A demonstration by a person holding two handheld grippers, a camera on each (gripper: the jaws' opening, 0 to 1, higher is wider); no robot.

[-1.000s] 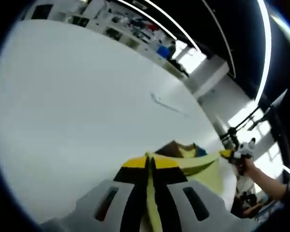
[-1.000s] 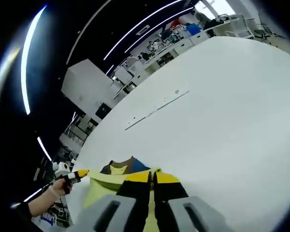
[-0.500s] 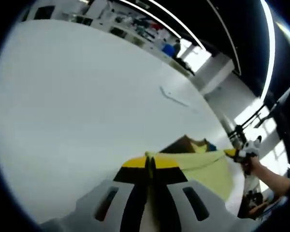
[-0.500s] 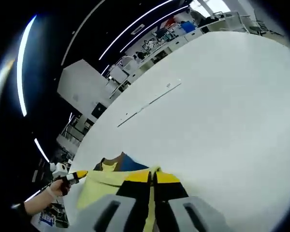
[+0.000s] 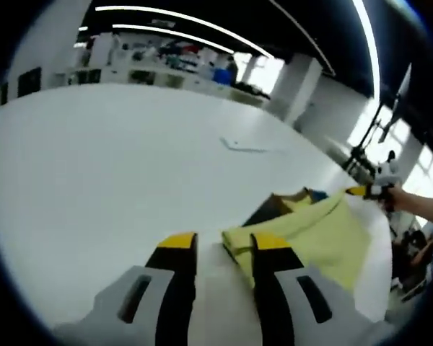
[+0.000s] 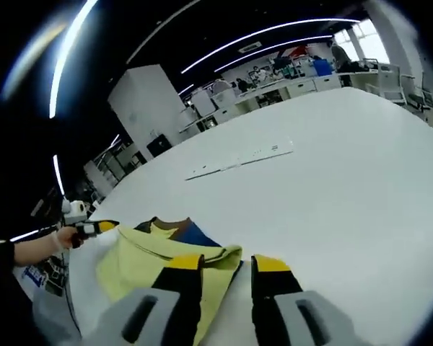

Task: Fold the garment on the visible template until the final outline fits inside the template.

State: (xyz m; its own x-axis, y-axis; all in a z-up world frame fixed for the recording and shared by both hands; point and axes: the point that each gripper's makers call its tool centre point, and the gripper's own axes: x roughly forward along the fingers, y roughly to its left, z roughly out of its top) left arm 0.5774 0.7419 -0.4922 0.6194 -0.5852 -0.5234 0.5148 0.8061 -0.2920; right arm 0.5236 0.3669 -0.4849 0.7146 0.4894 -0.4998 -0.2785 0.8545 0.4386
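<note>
counter (image 5: 94, 166): big white surface, fills most of both views; a thin pale strip (image 6: 239, 159) lies on it well beyond the cloth, maybe a template edge, can't tell

garment (image 5: 314, 234): yellow w/ dark brown + blue at the collar end, lying flat on the counter near the person's side; near edge sits doubled over, just ahead of both claws; in right gripper view it spreads leftward (image 6: 155, 256)

left claw (image 5: 220, 249): jaws apart, nothing between them; folded yellow edge lies by its right-hand tip, touching or not can't tell

right claw (image 6: 227, 265): jaws apart, holding nothing; cloth corner lies by its left-hand tip

template: outline not clear under or around the cloth, so fit can't be judged from here

step in hand (judgement): fold edge looks set down and released; next is to check the outline and re-grip for another fold

doing it well: pull both claws straight back so tips don't drag the fold open; pinch only the top layer at corners, lift low, lay edges square; keep all cloth on the counter and in sight
</note>
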